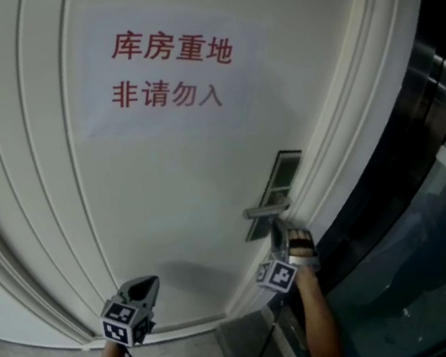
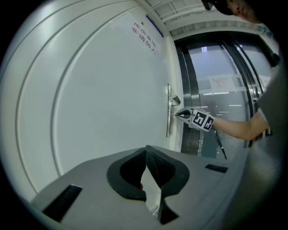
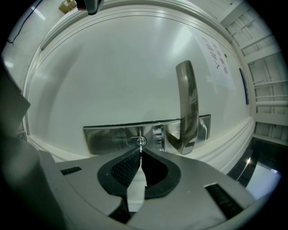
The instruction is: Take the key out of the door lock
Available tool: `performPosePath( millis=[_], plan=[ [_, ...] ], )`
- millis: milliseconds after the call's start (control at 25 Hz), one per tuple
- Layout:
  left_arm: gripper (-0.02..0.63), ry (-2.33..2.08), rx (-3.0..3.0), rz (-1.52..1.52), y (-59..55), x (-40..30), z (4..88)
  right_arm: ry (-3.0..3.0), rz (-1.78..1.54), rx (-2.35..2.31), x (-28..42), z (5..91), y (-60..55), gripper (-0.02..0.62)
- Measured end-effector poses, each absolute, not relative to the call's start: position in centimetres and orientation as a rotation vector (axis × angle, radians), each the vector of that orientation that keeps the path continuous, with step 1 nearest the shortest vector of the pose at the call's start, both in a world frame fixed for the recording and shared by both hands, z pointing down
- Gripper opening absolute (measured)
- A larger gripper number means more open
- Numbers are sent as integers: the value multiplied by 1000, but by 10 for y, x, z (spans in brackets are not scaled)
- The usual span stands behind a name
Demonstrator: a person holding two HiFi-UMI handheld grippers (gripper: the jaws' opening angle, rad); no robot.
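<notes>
On the left, the left claw (image 2: 146, 152) is closed on nothing, pointing at the white door (image 1: 172, 182). At the door's right edge, the right claw (image 3: 140, 150) is pinched shut on the key (image 3: 141, 142), which sits in the lock plate (image 3: 108, 138) beside the handle (image 3: 187, 103).

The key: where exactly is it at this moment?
In the right gripper view, the key sticks out of the metal lock plate at low centre. It is just left of the lever handle, pinched between the tips of the right gripper.
</notes>
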State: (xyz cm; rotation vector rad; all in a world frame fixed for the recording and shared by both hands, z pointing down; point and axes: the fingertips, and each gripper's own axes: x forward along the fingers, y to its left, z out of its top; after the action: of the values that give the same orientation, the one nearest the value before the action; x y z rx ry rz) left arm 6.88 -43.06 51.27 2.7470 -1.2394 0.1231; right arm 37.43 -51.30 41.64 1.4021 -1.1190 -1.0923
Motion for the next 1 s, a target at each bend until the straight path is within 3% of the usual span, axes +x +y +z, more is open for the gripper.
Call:
performPosePath(
  millis=[1000],
  plan=[
    [5, -1237, 2753, 131, -431, 68, 513, -1120, -1097, 1395, 375, 417, -510, 20]
  ],
)
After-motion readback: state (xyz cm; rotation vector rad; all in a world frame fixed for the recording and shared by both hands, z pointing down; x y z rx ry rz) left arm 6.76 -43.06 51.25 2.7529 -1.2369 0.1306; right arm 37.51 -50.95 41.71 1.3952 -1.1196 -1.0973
